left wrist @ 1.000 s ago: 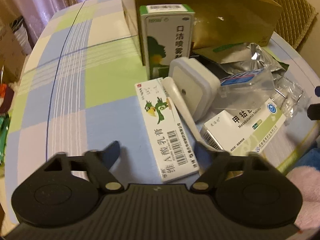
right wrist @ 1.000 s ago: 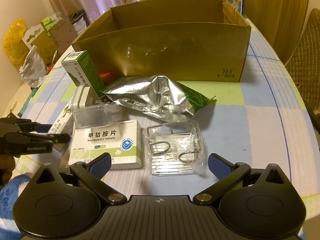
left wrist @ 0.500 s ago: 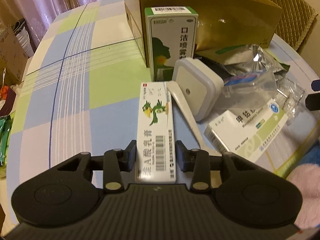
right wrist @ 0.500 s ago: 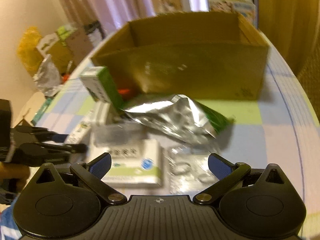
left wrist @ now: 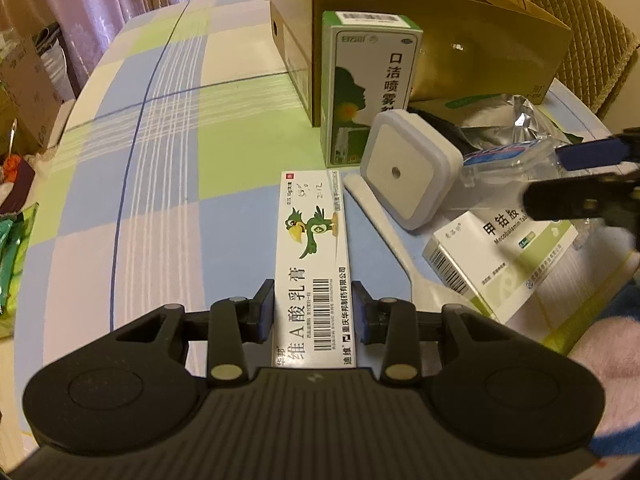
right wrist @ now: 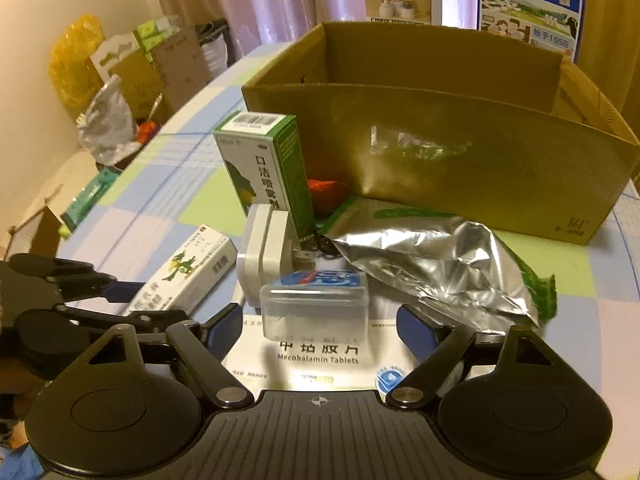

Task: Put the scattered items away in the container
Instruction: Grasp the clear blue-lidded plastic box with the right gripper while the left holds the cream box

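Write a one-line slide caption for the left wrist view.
Left gripper grips the long parrot-print carton on the checked tablecloth, cardboard box beyond.

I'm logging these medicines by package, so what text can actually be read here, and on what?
"维A酸乳膏", "迪维": long white box with the bird, clamped in the left gripper.
"口洁喷雾剂": upright green box.
"Mecobalamin Tablets": flat white box between the closing right gripper fingers.
"361": cardboard box.
"纯牛奶", "1955": blue carton.
Barcodes and fine print: too small.
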The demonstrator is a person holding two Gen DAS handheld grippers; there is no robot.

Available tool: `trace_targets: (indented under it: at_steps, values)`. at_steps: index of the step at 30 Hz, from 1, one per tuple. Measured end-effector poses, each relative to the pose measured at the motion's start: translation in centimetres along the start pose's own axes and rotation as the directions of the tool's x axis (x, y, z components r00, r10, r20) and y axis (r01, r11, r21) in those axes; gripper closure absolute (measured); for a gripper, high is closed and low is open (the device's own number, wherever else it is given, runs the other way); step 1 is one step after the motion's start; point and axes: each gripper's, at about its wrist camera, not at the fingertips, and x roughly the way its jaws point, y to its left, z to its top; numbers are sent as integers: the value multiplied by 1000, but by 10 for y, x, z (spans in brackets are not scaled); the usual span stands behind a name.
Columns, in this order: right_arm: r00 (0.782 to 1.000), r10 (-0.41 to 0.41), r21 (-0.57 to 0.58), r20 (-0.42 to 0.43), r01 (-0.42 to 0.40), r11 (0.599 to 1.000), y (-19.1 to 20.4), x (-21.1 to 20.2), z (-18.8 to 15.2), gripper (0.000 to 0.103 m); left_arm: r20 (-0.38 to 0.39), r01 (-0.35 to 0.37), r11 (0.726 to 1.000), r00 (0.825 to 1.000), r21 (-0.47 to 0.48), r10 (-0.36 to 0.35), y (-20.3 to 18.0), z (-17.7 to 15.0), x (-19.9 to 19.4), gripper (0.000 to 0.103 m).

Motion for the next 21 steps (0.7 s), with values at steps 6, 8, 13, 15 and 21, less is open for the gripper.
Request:
trace_targets:
  at_steps: [6, 8, 13, 15, 21]
  values:
    - [999, -34, -5, -5, 34, 999, 3, 13, 1, 32, 19, 4, 1000, 1000, -11, -4, 5, 5, 4, 69]
    - [999, -34, -6, -12, 34, 999, 2, 16, 1, 39, 21, -2, 1000, 1000, 1, 2, 3, 6, 7, 69]
    - [999, -38, -20, -5, 38, 999, 3, 16, 0, 50, 23, -2, 1000, 1000, 5, 2, 2, 7, 8, 70]
    - [999, -37, -24, 8, 37, 999, 2, 11, -2, 50, 19, 0, 1000, 1000, 0, 0, 2, 6, 7, 70]
    - [999, -21, -21, 45, 22, 1000, 2, -13, -9, 50, 15, -9, 1000, 1000, -2, 9, 1, -4, -6, 70]
